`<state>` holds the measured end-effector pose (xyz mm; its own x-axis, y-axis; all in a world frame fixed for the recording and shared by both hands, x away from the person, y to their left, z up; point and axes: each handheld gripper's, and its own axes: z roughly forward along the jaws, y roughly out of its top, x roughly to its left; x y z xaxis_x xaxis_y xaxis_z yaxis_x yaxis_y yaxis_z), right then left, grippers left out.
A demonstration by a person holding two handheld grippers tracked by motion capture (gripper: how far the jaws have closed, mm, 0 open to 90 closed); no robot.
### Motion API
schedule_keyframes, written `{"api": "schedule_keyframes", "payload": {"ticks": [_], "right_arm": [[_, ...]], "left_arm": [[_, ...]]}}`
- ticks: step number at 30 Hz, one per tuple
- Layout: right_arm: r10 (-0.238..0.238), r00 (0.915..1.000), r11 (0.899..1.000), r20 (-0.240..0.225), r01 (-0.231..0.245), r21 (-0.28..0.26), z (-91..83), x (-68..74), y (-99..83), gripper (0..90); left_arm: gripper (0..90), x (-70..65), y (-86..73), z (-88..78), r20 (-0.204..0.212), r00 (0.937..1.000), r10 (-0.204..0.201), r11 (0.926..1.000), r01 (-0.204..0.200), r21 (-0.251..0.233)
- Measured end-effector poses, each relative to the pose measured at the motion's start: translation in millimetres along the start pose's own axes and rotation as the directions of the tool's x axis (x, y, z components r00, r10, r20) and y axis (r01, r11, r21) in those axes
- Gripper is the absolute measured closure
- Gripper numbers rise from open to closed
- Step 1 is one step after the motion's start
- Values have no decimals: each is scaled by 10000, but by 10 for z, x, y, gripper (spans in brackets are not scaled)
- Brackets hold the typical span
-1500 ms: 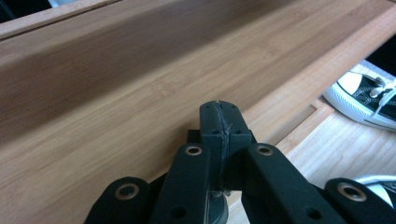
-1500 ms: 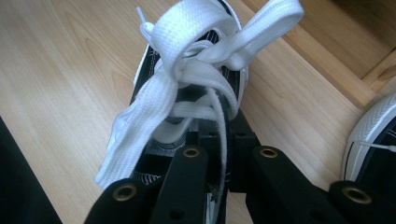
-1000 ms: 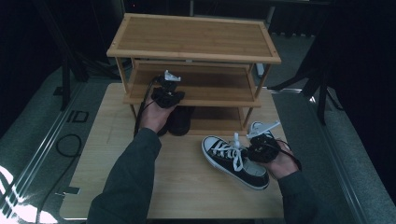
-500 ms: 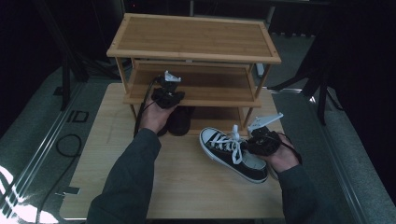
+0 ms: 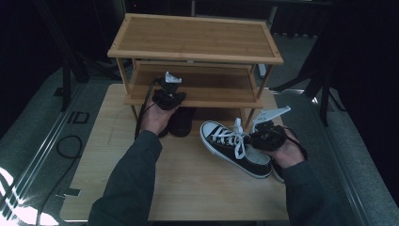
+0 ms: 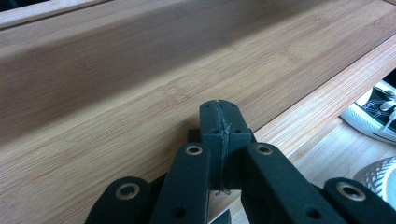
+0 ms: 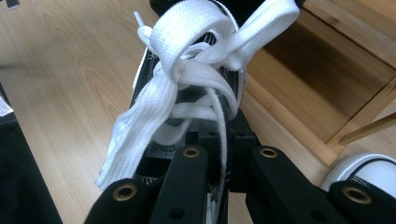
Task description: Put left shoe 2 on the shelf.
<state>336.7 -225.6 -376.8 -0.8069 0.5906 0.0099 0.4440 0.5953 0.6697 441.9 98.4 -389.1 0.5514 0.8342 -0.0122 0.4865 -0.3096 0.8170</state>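
Both pairs of jaws are closed. The right gripper (image 5: 256, 135) has its jaws clamped on the black sneaker (image 5: 235, 147), at what looks like the tongue under the white lace bow (image 7: 196, 60), though the laces hide the exact bite. Since a second ago that shoe has come up off the bench (image 5: 188, 188), its toe swung toward the rack (image 5: 197, 54), so shelving seems under way. The left gripper (image 6: 219, 119) grips nothing and waits over the middle shelf (image 6: 116, 107).

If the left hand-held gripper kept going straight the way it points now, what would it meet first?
Most likely the middle shelf board of the wooden rack. The left hand-held gripper, jaws shut and empty, aims low across that board; how soon it would touch is hard to judge.
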Motion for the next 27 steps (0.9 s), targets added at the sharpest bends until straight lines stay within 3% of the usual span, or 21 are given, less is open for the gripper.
{"api": "schedule_keyframes", "payload": {"ticks": [8, 27], "right_arm": [[-95, 9998, 9997, -177, 91, -221, -66, -50, 106, 882], [-480, 9988, 9948, -56, 473, -897, -202, -91, 376, 882]], "left_arm": [[900, -5, 18, 0, -37, 10000, 89, 9999, -88, 133], [900, -9, 12, 2, -53, 10000, 46, 10000, -45, 80]]}}
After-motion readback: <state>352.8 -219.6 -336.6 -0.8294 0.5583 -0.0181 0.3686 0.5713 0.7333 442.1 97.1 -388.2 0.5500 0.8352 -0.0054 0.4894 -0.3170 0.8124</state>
